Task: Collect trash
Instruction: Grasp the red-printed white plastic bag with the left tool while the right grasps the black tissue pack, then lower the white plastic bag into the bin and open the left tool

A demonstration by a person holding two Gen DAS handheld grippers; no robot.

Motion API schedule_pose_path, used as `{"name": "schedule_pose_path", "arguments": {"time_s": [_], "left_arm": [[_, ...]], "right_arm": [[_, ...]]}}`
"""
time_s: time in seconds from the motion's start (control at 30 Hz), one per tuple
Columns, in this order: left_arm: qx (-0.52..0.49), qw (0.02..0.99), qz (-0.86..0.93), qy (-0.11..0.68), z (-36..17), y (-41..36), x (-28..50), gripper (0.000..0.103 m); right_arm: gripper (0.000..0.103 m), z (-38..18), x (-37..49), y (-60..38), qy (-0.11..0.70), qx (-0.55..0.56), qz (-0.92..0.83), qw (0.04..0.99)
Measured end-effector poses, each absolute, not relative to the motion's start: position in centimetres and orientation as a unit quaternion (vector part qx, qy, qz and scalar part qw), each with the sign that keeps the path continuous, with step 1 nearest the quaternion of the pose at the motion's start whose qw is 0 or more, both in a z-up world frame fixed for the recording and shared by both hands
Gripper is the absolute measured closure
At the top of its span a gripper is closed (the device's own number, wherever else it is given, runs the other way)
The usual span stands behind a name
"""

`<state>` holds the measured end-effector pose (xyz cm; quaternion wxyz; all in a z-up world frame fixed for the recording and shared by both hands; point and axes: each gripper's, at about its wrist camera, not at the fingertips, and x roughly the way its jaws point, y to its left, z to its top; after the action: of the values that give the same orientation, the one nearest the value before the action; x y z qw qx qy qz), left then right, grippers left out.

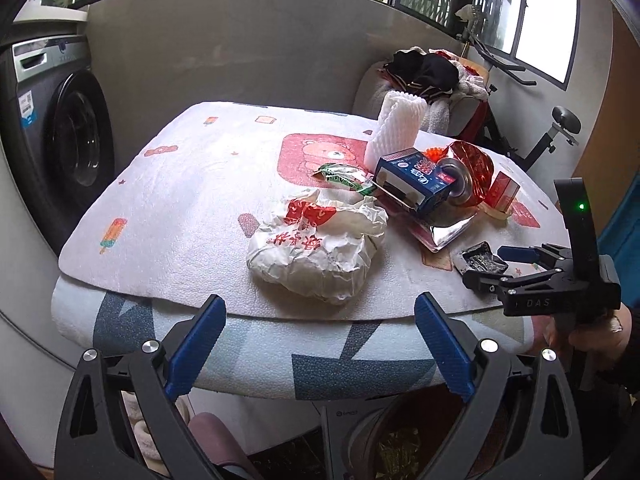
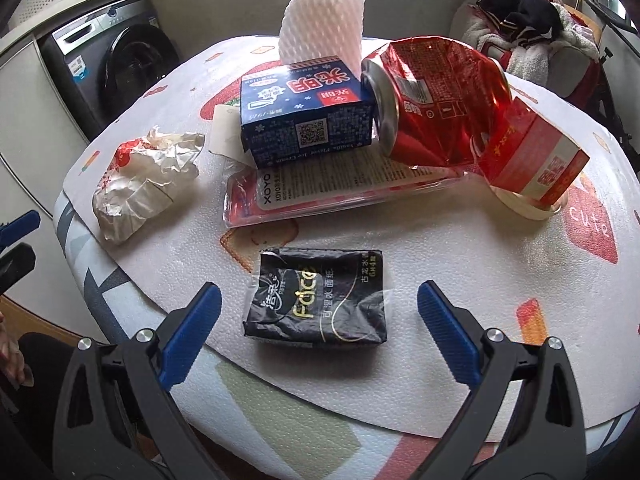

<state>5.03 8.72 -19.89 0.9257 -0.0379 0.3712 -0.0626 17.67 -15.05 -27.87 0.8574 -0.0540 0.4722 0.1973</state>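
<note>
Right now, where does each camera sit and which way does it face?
Left wrist: on the open left tool, off the table's near edge, facing the crumpled paper bag; right tool and hand show.
Right wrist: on the open right tool, over the table, facing the black tissue pack.
Shared: paper bag, blue carton, foam sleeve.

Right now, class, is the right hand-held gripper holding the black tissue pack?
No: the right hand-held gripper is open, and the black tissue pack lies flat on the table, touching neither finger.
</note>
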Motion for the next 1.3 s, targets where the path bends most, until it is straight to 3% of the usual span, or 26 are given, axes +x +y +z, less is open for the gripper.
{"name": "schedule_pose_path", "arguments": {"time_s": [0.07, 0.23, 0.63, 0.93, 1.0, 1.03, 1.17, 1.3], "left_arm": [[-0.030, 0.925, -0.066, 0.373, -19.8, 8.6, 5.7, 0.010], [-0.017, 0.922, -0.074, 0.381, -19.7, 8.4, 7.5, 0.010], [-0.002, 0.902, -0.085, 0.423, -21.2, 9.5, 14.5, 0.010], [-0.053, 0.869, -0.110, 0.479, -24.4, 11.3, 18.7, 0.010], [-0.072, 0.867, -0.118, 0.479, -24.8, 11.4, 18.7, 0.017], [-0.068, 0.869, -0.119, 0.475, -24.8, 11.2, 18.4, 0.028], [-0.082, 0.866, -0.137, 0.475, -24.2, 10.7, 17.4, 0.051], [-0.056, 0.874, -0.134, 0.463, -22.8, 9.7, 15.7, 0.056]], "right_arm": [[0.012, -28.0, 17.6, -14.7, 0.472, -0.062, 0.192, 0.858], [0.039, -27.5, 17.9, -14.8, 0.470, -0.051, 0.197, 0.859], [0.040, -24.7, 15.8, -18.3, 0.429, -0.006, 0.193, 0.883], [0.040, -24.3, 14.5, -21.1, 0.422, 0.032, 0.185, 0.887], [0.040, -24.3, 14.3, -21.5, 0.422, 0.037, 0.184, 0.887], [0.040, -24.2, 14.2, -21.6, 0.422, 0.038, 0.183, 0.887], [0.040, -24.0, 13.6, -21.7, 0.418, 0.041, 0.183, 0.889], [0.040, -23.4, 12.8, -21.8, 0.410, 0.043, 0.186, 0.892]]}}
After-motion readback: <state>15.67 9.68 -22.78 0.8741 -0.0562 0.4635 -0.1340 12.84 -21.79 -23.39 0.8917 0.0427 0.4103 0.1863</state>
